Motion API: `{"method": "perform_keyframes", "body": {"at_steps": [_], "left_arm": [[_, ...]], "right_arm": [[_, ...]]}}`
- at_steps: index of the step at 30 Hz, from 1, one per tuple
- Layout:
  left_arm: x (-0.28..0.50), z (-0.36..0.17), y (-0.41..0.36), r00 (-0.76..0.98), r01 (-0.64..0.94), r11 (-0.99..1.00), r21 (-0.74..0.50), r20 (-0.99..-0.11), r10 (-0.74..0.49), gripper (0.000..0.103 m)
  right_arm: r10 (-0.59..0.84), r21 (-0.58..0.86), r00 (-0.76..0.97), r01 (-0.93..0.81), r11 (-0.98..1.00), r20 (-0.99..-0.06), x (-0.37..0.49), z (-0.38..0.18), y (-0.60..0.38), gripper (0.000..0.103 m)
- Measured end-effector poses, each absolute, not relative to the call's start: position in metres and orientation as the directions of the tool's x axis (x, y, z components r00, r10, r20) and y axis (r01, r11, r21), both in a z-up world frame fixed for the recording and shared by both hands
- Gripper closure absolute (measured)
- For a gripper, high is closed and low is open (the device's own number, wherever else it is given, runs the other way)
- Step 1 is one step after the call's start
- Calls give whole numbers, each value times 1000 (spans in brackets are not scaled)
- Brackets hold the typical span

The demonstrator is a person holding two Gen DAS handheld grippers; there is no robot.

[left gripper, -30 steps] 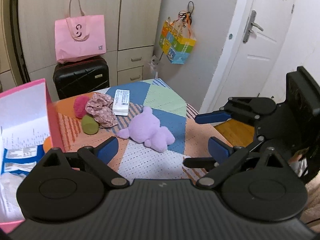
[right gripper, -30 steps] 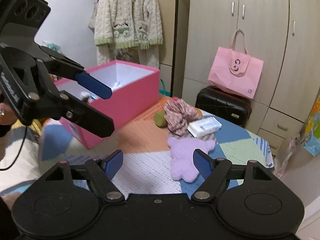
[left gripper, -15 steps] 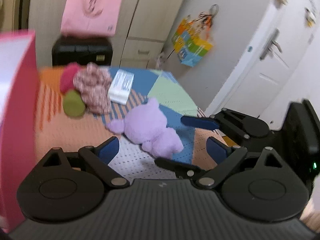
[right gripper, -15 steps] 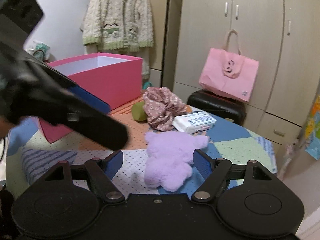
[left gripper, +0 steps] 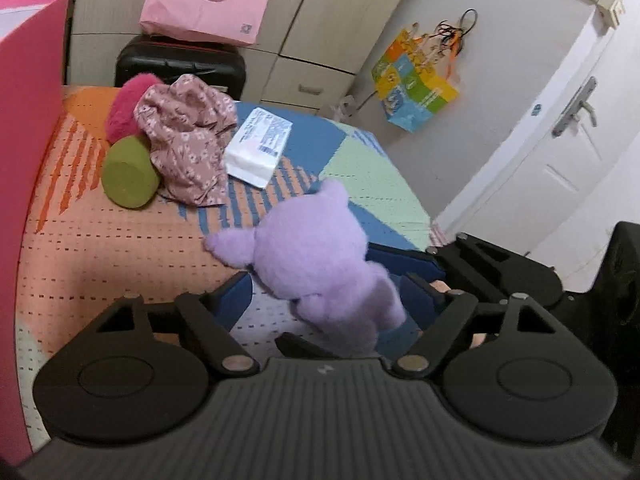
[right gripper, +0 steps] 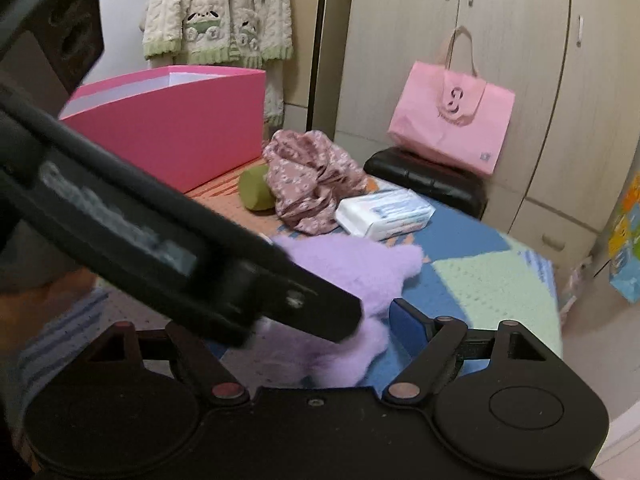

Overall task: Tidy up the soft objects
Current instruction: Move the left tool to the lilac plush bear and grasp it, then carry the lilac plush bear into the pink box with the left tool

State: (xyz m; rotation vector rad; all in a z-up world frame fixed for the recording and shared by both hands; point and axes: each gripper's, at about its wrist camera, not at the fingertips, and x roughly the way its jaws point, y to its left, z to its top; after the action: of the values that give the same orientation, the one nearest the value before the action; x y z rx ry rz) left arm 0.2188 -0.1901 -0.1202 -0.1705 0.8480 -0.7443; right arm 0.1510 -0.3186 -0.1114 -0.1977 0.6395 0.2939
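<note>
Left wrist view, L to R: pink box (left gripper: pixel 28 128) at far left edge; green roll (left gripper: pixel 129 174), magenta plush (left gripper: pixel 126 102), floral cloth (left gripper: pixel 188 140), then wipes pack (left gripper: pixel 260 140) on patchwork bed (left gripper: pixel 100 240). Purple plush (left gripper: pixel 316 256) lies near, between left gripper (left gripper: pixel 328 300) fingers, spread wide w/ plush. Right gripper (left gripper: pixel 404 280) comes in from right, fingers apart around plush too.

place: home bedroom
cues: wardrobe (right gripper: pixel 472 60), knit cardigan (right gripper: pixel 218 12) hanging far left, suitcase (left gripper: pixel 180 66), patchwork cover (left gripper: pixel 120 240)
</note>
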Motion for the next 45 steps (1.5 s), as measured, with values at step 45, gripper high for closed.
{"method": "perform_keyframes", "body": {"at_steps": [45], "left_arm": [[97, -71, -93, 478, 459, 823, -335, -688, -547, 54]], "right_arm": [[350, 193, 723, -295, 936, -596, 60, -82, -242, 47]]}}
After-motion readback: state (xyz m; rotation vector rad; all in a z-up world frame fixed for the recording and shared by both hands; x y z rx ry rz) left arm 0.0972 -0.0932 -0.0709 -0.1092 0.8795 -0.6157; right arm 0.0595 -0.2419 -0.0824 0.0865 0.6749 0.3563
